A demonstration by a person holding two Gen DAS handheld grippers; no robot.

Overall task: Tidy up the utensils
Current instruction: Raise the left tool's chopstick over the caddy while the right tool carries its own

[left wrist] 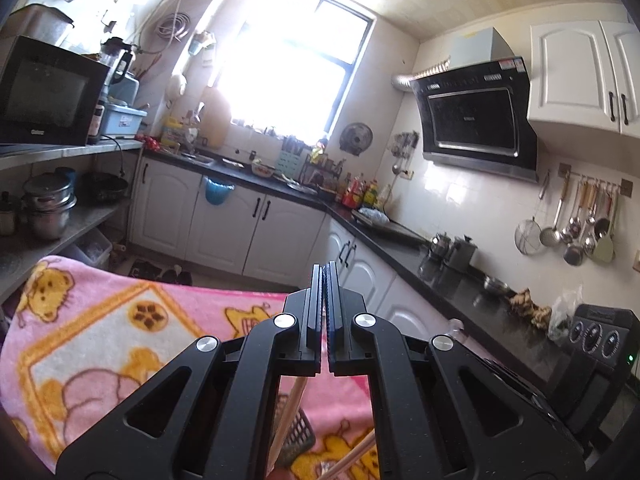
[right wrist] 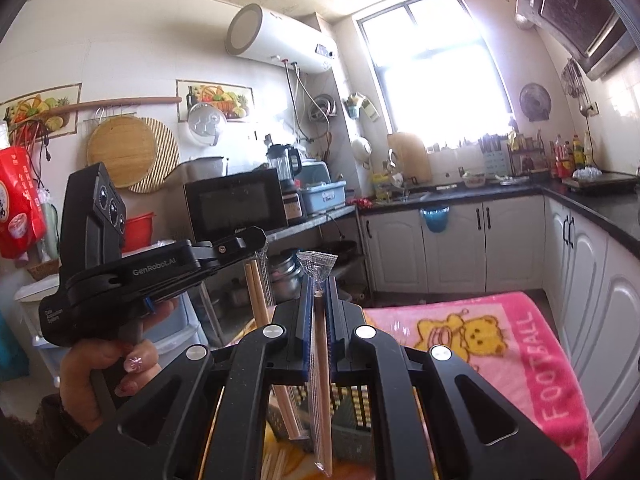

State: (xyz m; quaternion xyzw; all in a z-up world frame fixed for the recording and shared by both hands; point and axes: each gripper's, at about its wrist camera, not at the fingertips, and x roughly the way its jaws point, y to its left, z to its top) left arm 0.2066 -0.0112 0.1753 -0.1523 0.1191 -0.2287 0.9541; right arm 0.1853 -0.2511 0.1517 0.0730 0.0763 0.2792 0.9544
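Observation:
My right gripper (right wrist: pixel 319 280) is shut on a pair of wooden chopsticks in a clear plastic sleeve (right wrist: pixel 320 360), held upright above a dark slotted basket (right wrist: pixel 352 404). My left gripper (right wrist: pixel 256 246) shows in the right wrist view, held by a hand at the left, shut on another sleeved pair of chopsticks (right wrist: pixel 258 288) that hangs down. In the left wrist view its jaws (left wrist: pixel 325 280) are closed together; chopsticks (left wrist: pixel 288 412) and the dark basket (left wrist: pixel 298 436) show below it.
A pink cartoon blanket (left wrist: pixel 100 344) covers the work surface, also in the right wrist view (right wrist: pixel 500 344). White cabinets (right wrist: pixel 592 280) and a black counter run along the right. A microwave (right wrist: pixel 236 204) and pots sit on shelves at the left.

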